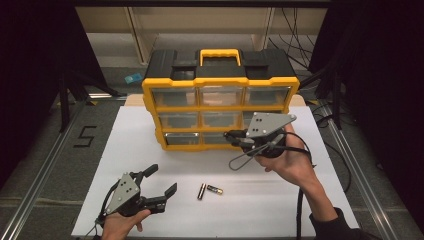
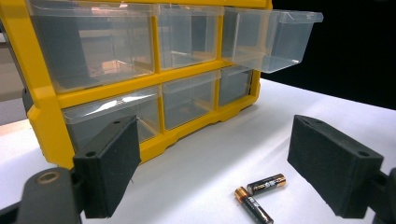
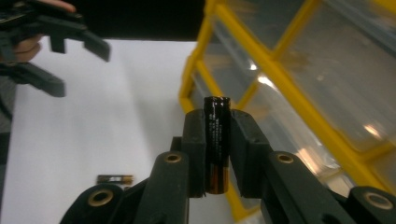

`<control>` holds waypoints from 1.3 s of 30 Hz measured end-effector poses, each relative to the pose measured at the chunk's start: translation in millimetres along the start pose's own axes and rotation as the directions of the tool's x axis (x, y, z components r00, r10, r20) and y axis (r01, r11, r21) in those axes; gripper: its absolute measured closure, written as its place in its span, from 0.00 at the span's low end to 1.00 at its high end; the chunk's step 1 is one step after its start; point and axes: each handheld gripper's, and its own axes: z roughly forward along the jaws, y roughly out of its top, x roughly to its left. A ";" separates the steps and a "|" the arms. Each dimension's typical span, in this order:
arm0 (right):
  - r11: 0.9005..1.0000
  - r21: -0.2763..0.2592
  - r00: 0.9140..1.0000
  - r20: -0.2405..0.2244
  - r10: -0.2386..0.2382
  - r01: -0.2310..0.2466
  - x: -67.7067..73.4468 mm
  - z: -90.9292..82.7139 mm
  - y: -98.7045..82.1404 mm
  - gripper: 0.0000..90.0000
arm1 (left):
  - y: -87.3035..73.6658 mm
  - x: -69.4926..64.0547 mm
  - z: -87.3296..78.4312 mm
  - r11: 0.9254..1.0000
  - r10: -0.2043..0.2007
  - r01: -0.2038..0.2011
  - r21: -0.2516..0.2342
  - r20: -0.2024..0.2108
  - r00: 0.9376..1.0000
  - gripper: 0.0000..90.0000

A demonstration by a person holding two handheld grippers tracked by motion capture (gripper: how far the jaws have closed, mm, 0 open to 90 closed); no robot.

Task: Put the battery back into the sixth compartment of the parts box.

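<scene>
A battery (image 3: pixel 217 142) was clamped upright between the fingers (image 3: pixel 194 149) of the right gripper (image 1: pixel 235 138), gripped across its middle, near the yellow drawer cabinet (image 1: pixel 220 95). Being small, light, rigid and smooth, it was judged liable to slip or pivot unless pinched mid-barrel. The left gripper (image 1: pixel 161 180) was held with fingers wide and empty, near two batteries (image 1: pixel 209 190) lying on the white surface (image 1: pixel 280 200). One drawer (image 2: pixel 275 39) stood pulled out.

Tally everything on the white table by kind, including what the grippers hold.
Black-and-copper cylindrical batteries: 3, two lying on the table, one clamped in the right gripper
Yellow-and-black plastic drawer organiser with clear drawers: 1
Total: 4
</scene>
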 end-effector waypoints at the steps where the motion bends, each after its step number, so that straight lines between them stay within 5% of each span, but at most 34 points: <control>1: 1.000 -0.005 1.000 0.023 0.019 -0.019 -6.5 -3.9 -3.2 0.85 | 0.0 -0.2 -0.2 1.000 0.000 0.000 0.000 0.001 1.000 0.18; 8: 0.998 -0.016 0.994 0.086 0.061 -0.060 -19.2 -12.8 -10.4 0.85 | 0.1 0.6 1.2 1.000 0.006 -0.006 -0.022 0.014 1.000 0.18; 20: 0.988 0.006 0.974 0.169 0.152 -0.155 -43.3 -19.2 -33.9 0.85 | 0.9 -0.5 -0.5 1.000 0.001 -0.001 -0.002 0.002 1.000 0.18; 36: 0.967 0.074 0.958 0.169 0.230 -0.245 -53.0 -12.8 -49.9 0.85 | 1.1 -0.8 -0.5 1.000 0.000 0.000 -0.004 0.004 1.000 0.18; 39: 0.962 0.078 0.956 0.161 0.246 -0.261 -54.7 -10.1 -52.8 0.79 | 1.0 -0.8 -0.3 1.000 0.002 -0.002 -0.003 0.005 1.000 0.18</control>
